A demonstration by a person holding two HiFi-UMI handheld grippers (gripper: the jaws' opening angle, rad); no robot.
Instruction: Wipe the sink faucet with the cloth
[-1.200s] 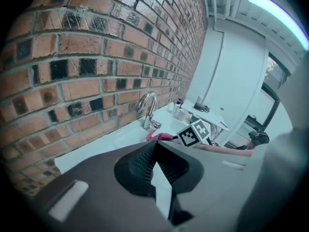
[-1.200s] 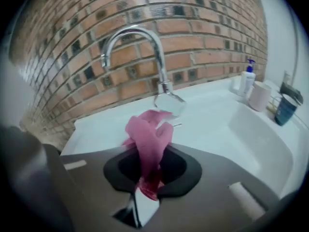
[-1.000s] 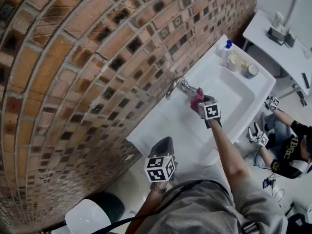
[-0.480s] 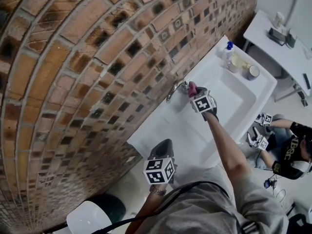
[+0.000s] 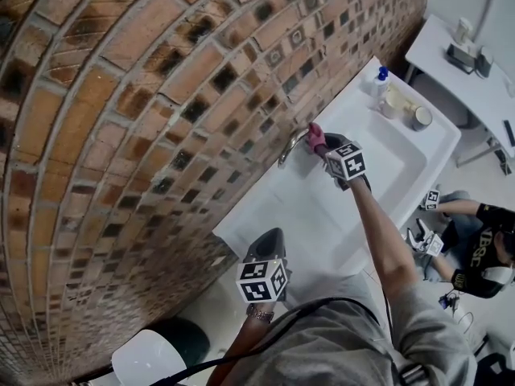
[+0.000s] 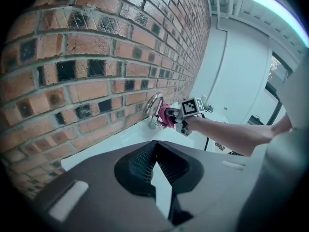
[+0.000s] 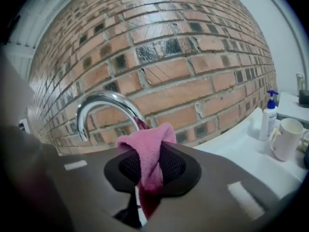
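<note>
You are pinching the pink cloth [image 7: 147, 149] between the jaws of your right gripper [image 7: 146, 172]. That gripper's view is showing the fold bunched right at the faucet [image 7: 104, 103] neck, where the head view is giving only a pink scrap. Your left gripper [image 6: 157, 170] is hanging well back by the sink's [image 5: 322, 215] near end, its jaw tips pressed together on nothing.

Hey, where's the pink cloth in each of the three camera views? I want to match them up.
Head view: pink cloth sits upper middle, at the tip of the right gripper, against the faucet.
Left gripper view: pink cloth is small, near the centre, just right of the faucet.
Right gripper view: pink cloth is at lower centre, clamped between the jaws.
Shared landmark: the curved chrome faucet in front of the brick wall.
</note>
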